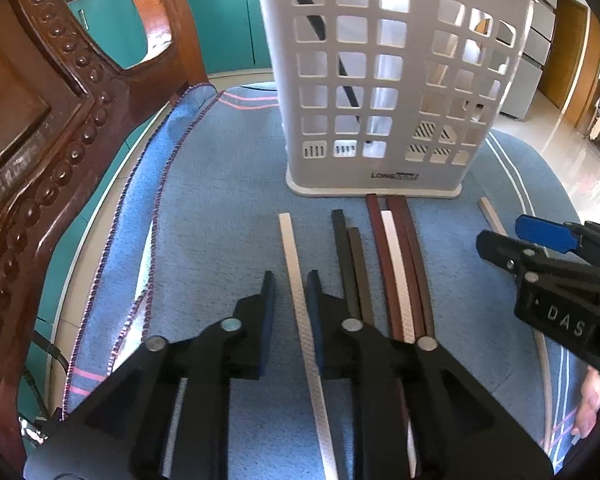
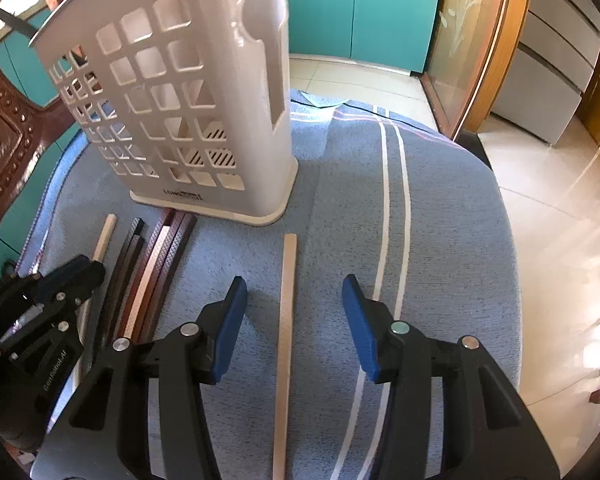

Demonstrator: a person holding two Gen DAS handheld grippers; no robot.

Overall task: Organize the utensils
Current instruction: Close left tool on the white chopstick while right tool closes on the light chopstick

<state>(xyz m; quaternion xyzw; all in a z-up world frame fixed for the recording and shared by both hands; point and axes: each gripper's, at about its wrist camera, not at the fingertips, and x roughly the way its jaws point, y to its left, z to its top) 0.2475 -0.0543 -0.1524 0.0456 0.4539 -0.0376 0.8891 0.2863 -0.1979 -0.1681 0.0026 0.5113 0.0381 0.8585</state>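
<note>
A white perforated utensil holder [image 1: 380,92] stands upright on a blue towel [image 1: 220,200]; it also shows in the right wrist view [image 2: 180,120], with a black stick leaning inside. Several chopsticks lie in front of it. My left gripper [image 1: 290,284] is open, its fingers on either side of a white chopstick [image 1: 300,292]. Black chopsticks [image 1: 350,264] and a brown and white bundle [image 1: 396,264] lie just right of it. My right gripper [image 2: 294,292] is open astride a beige chopstick [image 2: 286,320], which lies apart from the others.
A carved dark wooden chair back [image 1: 40,140] rises at the left edge of the towel. Teal cabinets [image 2: 360,12] stand behind. The towel's right edge [image 2: 508,280] drops to a shiny tiled floor [image 2: 560,220]. The right gripper [image 1: 548,264] shows in the left view.
</note>
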